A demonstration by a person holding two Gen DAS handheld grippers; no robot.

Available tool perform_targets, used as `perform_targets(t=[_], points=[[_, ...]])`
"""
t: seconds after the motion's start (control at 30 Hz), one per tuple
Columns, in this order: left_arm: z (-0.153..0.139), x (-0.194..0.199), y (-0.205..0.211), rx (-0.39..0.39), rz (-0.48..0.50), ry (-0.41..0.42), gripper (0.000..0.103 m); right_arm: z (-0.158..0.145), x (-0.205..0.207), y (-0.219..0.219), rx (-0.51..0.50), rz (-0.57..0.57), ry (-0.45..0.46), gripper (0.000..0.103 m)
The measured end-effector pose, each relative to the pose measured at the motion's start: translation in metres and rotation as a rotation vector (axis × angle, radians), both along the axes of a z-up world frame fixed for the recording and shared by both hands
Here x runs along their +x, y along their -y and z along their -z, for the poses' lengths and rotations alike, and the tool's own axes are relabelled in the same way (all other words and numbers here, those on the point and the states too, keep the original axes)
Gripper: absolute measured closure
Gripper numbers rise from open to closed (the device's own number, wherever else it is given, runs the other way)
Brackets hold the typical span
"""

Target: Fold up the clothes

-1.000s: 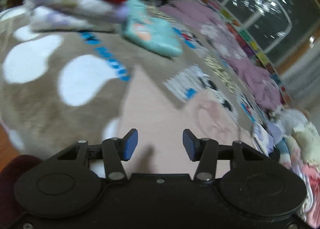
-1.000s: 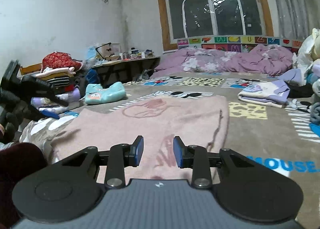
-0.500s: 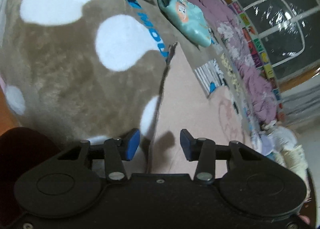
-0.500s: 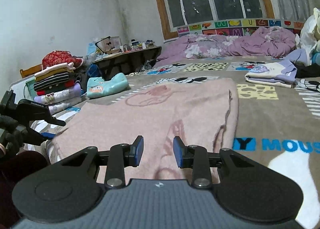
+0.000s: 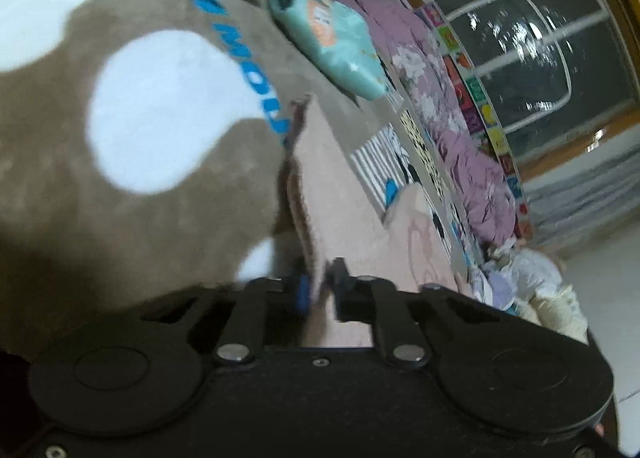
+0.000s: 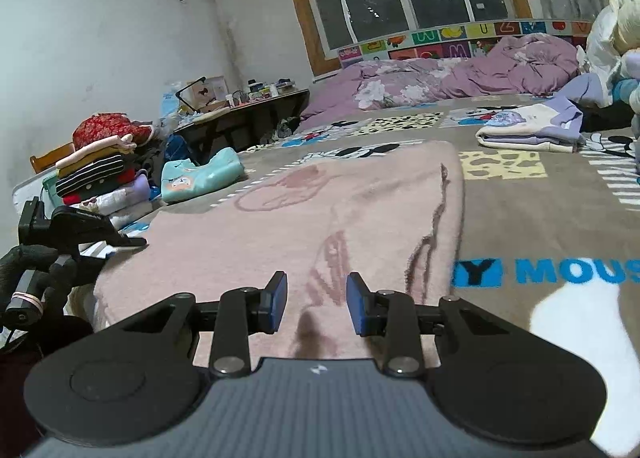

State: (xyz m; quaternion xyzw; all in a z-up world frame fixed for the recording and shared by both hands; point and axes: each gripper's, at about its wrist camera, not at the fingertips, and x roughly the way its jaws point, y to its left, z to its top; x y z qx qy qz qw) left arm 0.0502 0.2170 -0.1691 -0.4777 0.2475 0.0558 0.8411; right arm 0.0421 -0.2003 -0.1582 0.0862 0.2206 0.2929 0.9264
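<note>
Though blurred, left gripper [image 5: 318, 290] pinches pink garment's [image 5: 348, 194] edge.

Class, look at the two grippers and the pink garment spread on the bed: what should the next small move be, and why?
Probably close the right gripper on the near hem of the pink garment. The left gripper has just closed on the garment's edge, while the right one hovers open above the flat cloth, gripping nothing.

The brown blanket [image 6: 540, 218] carries large blue lettering reading "Y MOUS" (cut off by the frame edge). The coloured letter panels [image 6: 460, 36] below the window show "W", "M", "U" and "Z". Remaining print is illegible.
</note>
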Motion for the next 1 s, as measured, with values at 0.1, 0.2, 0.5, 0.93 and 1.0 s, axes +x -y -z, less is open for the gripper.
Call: perform_targets(t=[0.1, 0.2, 0.5, 0.93, 1.0], points=[[-0.022, 0.002, 0.021, 0.065, 0.070, 0.069, 0.099, -0.002, 0.000, 0.002, 0.017, -0.001, 0.001, 0.069], [-0.044, 0.005, 0.045, 0.150, 0.131, 0.103, 0.099, -0.002, 0.001, 0.005, 0.037, 0.000, -0.002, 0.069], [-0.081, 0.021, 0.127, 0.393, 0.317, 0.145, 0.099, -0.004, 0.008, 0.018, 0.126, 0.024, -0.027, 0.069], [-0.050, 0.027, 0.253, 0.790, 0.677, 0.136, 0.099, -0.002, 0.013, 0.032, 0.207, 0.053, -0.060, 0.069], [-0.041, 0.026, 0.269, 0.830, 0.711, 0.131, 0.099, -0.001, 0.014, 0.032, 0.211, 0.050, -0.065, 0.069]])
